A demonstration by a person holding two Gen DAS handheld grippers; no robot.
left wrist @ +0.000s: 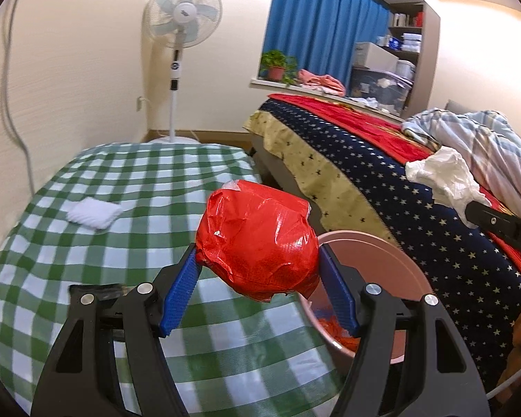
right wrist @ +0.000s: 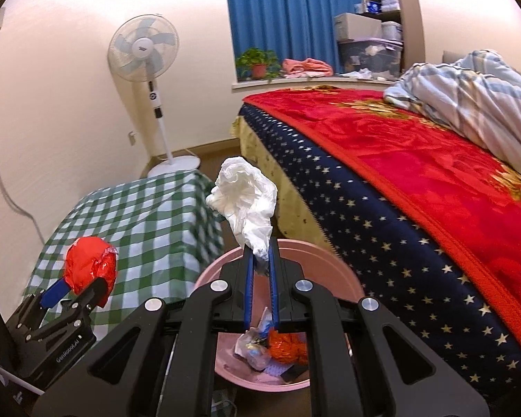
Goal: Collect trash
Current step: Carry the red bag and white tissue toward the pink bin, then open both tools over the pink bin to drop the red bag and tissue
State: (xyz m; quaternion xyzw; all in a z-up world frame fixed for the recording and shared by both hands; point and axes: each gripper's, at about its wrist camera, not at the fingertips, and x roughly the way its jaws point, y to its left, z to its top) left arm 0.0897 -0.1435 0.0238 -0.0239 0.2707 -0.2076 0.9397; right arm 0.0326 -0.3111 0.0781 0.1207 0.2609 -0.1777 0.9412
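Observation:
My left gripper (left wrist: 258, 253) is shut on a crumpled red plastic wrapper ball (left wrist: 257, 236), held above the edge of the green checked table (left wrist: 121, 180), just left of the pink bin (left wrist: 382, 253). The right wrist view shows the same red ball (right wrist: 90, 267) in the left gripper (right wrist: 83, 281) at lower left. My right gripper (right wrist: 261, 246) is shut on a crumpled white tissue (right wrist: 243, 198), which sticks up above the pink bin (right wrist: 330, 260). Several pieces of trash (right wrist: 271, 344) lie in the bin. In the left wrist view the tissue (left wrist: 441, 177) hangs at the right.
A folded white cloth (left wrist: 93, 212) lies on the checked table. A bed with a starred navy cover (right wrist: 382, 208), a red blanket (right wrist: 416, 160) and a striped quilt (right wrist: 469, 97) fills the right. A standing fan (right wrist: 144, 55) stands by the wall, a potted plant (right wrist: 258, 62) on the sill.

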